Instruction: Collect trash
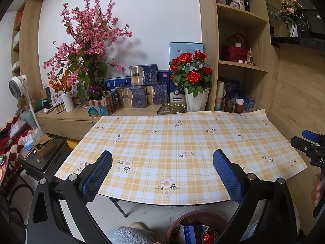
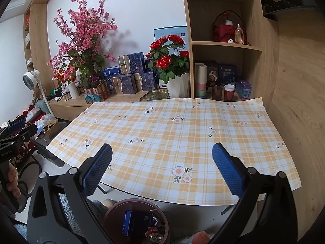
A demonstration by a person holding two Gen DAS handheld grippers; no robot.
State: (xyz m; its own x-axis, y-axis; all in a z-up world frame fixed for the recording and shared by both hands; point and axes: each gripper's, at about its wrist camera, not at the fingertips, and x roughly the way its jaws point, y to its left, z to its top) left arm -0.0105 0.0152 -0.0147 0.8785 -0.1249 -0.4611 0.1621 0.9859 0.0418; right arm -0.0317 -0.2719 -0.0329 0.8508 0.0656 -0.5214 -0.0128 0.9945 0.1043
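Trash sits in a round brown bin (image 2: 135, 221) on the floor just below the near edge of the table: a blue box (image 2: 134, 222), crumpled red-and-white wrappers (image 2: 155, 226) and the top of a can (image 2: 156, 238). The print on the blue box is too small to read. In the left wrist view the same bin (image 1: 198, 226) lies between the fingers' bases.

The left gripper (image 1: 162, 174) hangs released above the yellow plaid tablecloth (image 1: 182, 142), its blue pads wide apart and holding nothing. The right gripper (image 2: 162, 169) is likewise spread and empty over the cloth (image 2: 172, 126).

On the top shelf two jars (image 1: 236, 0) carry handwritten lettering that is too blurred to make out. The blue and gold boxes (image 1: 142, 87) behind the table bear characters too blurred to read. Red roses (image 1: 192, 69) stand in a white vase.
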